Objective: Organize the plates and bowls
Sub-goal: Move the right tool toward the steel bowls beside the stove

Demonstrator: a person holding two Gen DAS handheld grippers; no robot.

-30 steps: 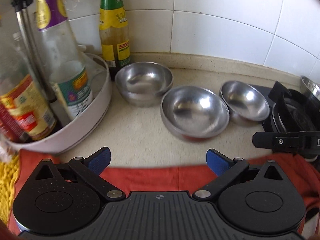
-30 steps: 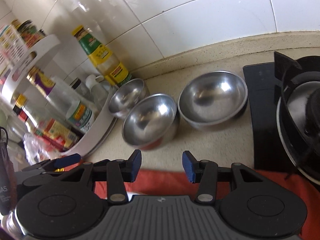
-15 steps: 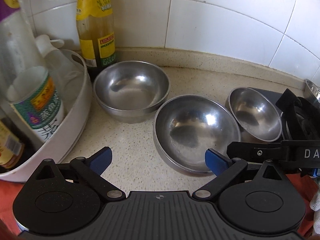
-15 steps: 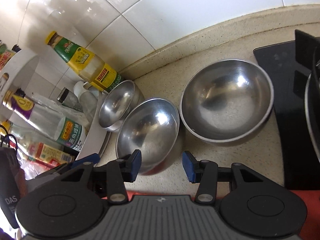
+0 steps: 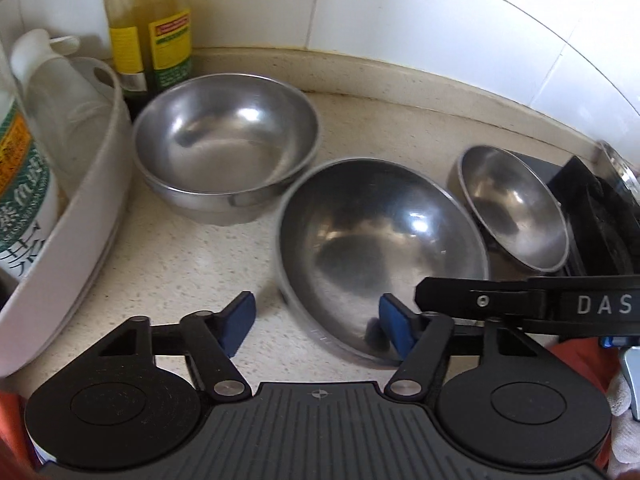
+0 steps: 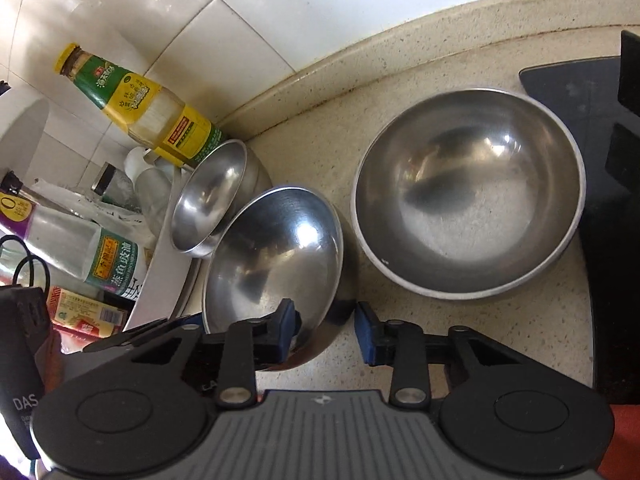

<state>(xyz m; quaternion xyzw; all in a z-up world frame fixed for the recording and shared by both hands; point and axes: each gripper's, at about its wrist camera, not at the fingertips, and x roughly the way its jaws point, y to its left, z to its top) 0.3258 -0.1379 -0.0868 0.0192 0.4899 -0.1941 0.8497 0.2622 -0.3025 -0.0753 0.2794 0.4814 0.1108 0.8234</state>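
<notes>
bottle [image 5: 148, 20] top cropped, stove [image 6: 608, 200] cut off

Left claw [image 5: 316, 326] closing — right claw [image 6: 326, 330] closing, both angled down.

A yellow-labelled sauce bottle [image 5: 150, 28] stands against the white tiled wall [image 5: 420, 12]. Beside it, a white rack [image 5: 92, 208] holds more bottles, and a black stove [image 6: 600, 160] sits on the speckled counter [image 5: 172, 264].

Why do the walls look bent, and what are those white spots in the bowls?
Both wrist views use fisheye lenses, so the straight tile lines curve. In the left view a glare spot sits in the middle bowl; in the right view another shines there, and light washes out the tiles.
</notes>
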